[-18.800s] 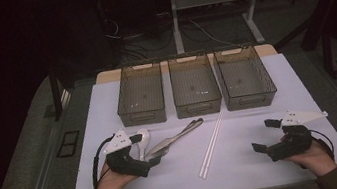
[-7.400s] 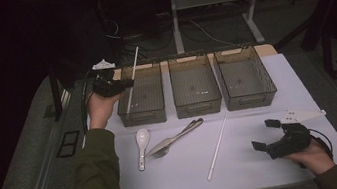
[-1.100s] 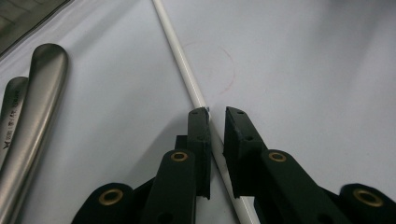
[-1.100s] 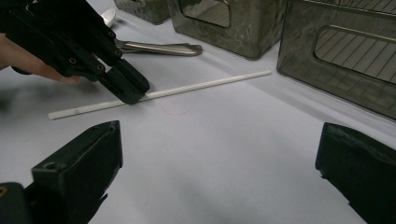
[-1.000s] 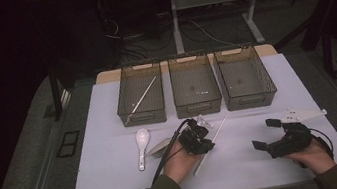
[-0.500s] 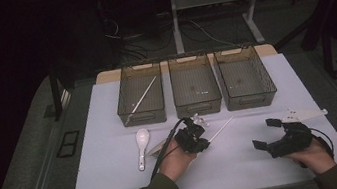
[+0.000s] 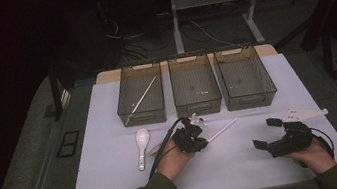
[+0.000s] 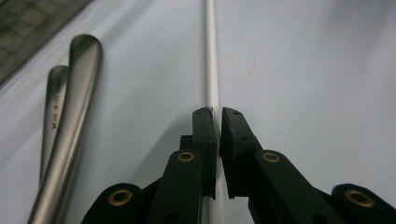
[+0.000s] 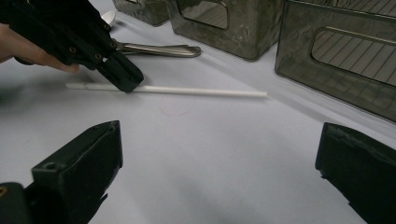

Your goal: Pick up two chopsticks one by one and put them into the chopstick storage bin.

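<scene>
A white spoon lay at left, two metal handles beside the left gripper, whose jaws were clamped on a white stick lying flat on the table. Gripped near one end, the stick could pivot or slip on lifting. The right gripper rested wide apart.

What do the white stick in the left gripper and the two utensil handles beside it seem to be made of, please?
The white stick held by the left gripper looks like plastic: uniformly white, smooth and slightly glossy, though melamine is possible. The two utensil handles look like brushed stainless steel: grey, with a soft satin sheen.
</scene>
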Action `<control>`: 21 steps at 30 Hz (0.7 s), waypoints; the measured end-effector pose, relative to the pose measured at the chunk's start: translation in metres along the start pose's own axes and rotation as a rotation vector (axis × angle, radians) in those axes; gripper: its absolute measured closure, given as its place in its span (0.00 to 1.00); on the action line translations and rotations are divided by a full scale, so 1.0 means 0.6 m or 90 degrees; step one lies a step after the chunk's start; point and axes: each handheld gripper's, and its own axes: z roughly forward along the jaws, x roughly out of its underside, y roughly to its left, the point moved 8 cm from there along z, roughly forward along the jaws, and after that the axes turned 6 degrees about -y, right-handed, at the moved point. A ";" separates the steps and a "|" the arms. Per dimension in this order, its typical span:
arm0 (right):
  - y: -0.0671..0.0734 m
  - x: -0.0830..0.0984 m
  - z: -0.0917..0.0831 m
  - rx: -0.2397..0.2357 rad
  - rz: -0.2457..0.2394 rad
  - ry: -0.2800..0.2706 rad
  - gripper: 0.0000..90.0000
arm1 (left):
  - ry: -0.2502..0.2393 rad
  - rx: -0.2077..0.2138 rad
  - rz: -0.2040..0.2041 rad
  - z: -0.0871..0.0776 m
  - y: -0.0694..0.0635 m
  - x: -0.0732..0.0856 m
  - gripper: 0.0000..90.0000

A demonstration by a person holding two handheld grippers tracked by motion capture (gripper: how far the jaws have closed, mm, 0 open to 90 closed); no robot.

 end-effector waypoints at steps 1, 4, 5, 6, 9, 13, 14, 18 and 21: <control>0.000 0.000 0.000 0.000 0.000 0.000 0.01 | -0.003 -0.001 -0.002 0.000 -0.001 0.001 0.93; 0.000 0.000 0.000 0.000 0.000 0.000 0.01 | -0.001 -0.003 0.012 0.001 0.000 0.001 0.93; 0.000 0.000 0.001 0.000 -0.001 0.000 0.01 | -0.002 -0.005 0.018 0.001 0.001 0.001 0.92; 0.000 0.000 0.001 0.000 -0.001 0.001 0.01 | -0.007 -0.006 0.013 0.001 -0.001 0.002 0.92; 0.002 0.000 0.001 0.000 0.001 0.002 0.01 | -0.035 -0.012 0.013 0.002 -0.002 0.007 0.92; 0.003 0.000 0.001 -0.002 0.000 0.004 0.01 | -0.055 -0.012 0.009 0.002 -0.002 0.010 0.93; 0.004 0.000 0.002 -0.002 0.000 0.003 0.01 | -0.056 -0.012 0.016 0.002 -0.002 0.009 0.93; 0.003 -0.001 0.002 -0.003 -0.002 0.002 0.01 | -0.056 -0.015 0.026 0.001 -0.005 0.009 0.94; 0.002 -0.002 0.001 -0.003 -0.002 0.000 0.01 | -0.053 -0.004 0.022 -0.002 -0.003 0.008 0.94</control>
